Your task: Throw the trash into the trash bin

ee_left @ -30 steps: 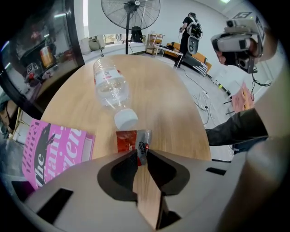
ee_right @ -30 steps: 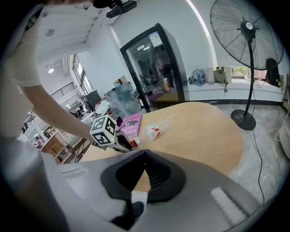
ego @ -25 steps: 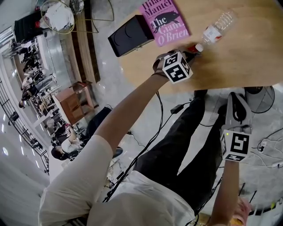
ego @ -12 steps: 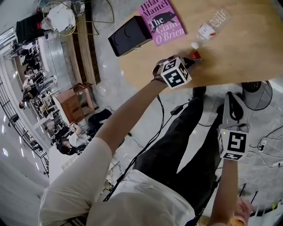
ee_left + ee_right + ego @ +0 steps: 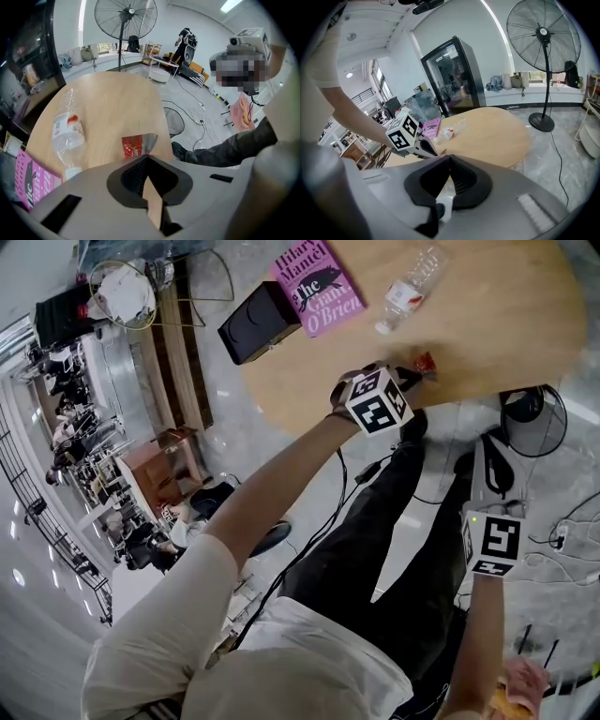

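At upper right, left tool (image 5: pixel 411 372) clamps a red wrapper (image 5: pixel 425 364) near the tabletop (image 5: pixel 506 324) edge; right tool (image 5: pixel 490 444) has its jaws together.

bright, even indoor light in all three views. in the left gripper view a ceiling light strip (image 5: pixel 229 4) burns out to white, the silver edge of the red wrapper (image 5: pixel 138 146) takes a pale sheen, and the wooden table (image 5: pixel 117 108) carries only faint, soft shadows. in the right gripper view the background behind the fan (image 5: pixel 543 33) is washed near white. the head view's glossy floor (image 5: pixel 234 437) shows pale reflections. fisheye distortion bows straight lines; the corners of both gripper views fall to black, and the nearest foreground is soft.
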Action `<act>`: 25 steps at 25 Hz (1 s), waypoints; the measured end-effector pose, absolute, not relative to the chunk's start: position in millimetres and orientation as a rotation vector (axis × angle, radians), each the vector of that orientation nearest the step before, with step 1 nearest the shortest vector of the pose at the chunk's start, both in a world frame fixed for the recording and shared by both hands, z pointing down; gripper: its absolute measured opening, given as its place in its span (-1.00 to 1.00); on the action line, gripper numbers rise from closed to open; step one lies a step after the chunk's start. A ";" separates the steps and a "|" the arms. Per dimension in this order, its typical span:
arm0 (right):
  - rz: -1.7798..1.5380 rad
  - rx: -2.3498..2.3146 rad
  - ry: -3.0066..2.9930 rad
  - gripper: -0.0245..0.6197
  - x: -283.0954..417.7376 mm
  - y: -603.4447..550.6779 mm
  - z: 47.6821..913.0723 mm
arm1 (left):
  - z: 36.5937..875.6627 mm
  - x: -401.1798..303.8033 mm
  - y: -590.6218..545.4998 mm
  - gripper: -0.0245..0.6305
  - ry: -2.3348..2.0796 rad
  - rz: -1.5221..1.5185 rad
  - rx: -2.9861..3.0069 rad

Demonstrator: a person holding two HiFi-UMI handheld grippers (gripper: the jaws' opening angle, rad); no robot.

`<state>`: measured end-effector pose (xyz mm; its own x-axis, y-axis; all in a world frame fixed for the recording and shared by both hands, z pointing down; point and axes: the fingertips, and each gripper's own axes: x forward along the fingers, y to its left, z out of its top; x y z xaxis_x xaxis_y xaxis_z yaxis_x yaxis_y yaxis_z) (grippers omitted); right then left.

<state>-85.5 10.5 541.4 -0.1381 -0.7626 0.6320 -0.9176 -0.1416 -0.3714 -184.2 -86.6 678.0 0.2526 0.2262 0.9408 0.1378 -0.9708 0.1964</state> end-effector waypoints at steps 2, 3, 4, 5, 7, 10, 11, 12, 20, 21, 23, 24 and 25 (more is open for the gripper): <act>1.149 1.941 -1.898 -0.89 -78.9 20.8 541.1 | 675.2 -171.8 -75.8 -0.91 0.383 1.836 2.439; 1.153 1.955 -1.890 -0.89 -75.9 25.3 541.0 | 674.3 -165.8 -70.6 -0.91 0.399 1.832 2.444; 1.158 1.969 -1.881 -0.89 -72.9 29.3 541.3 | 674.2 -160.0 -65.6 -0.91 0.415 1.830 2.449; 1.162 1.982 -1.872 -0.89 -69.9 33.4 542.4 | 674.9 -154.3 -60.9 -0.91 0.432 1.829 2.454; 1.168 2.001 -1.852 -0.89 -63.2 44.3 547.9 | 677.8 -142.5 -50.7 -0.91 0.461 1.829 2.460; 1.186 2.032 -1.819 -0.89 -50.6 62.2 554.4 | 681.6 -123.2 -31.7 -0.91 0.505 1.826 2.460; 1.193 2.044 -1.807 -0.89 -46.1 68.5 555.6 | 682.3 -116.8 -24.5 -0.91 0.523 1.825 2.459; 1.201 2.057 -1.793 -0.89 -41.6 74.9 556.7 | 683.1 -110.7 -17.1 -0.91 0.541 1.825 2.458; 1.263 2.156 -1.696 -0.89 -8.0 115.2 569.7 | 698.9 -68.5 42.1 -0.91 0.676 1.826 2.420; 1.271 2.167 -1.686 -0.89 -4.8 119.2 572.0 | 701.5 -64.2 48.5 -0.91 0.691 1.829 2.416; 1.288 2.174 -1.666 -0.89 -0.7 129.8 579.0 | 706.8 -56.8 60.6 -0.91 0.718 1.839 2.412; 1.295 2.172 -1.656 -0.89 0.9 135.8 583.7 | 709.6 -53.5 66.4 -0.91 0.729 1.844 2.410; 1.301 2.172 -1.648 -0.89 2.8 140.8 587.8 | 712.6 -50.2 72.0 -0.91 0.738 1.846 2.407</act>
<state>2.8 140.8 587.8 0.0374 -0.7297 0.6827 -0.8333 -0.3999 -0.3817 -50.2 72.0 712.6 0.1891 0.3759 0.9072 0.3529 -0.8881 0.2945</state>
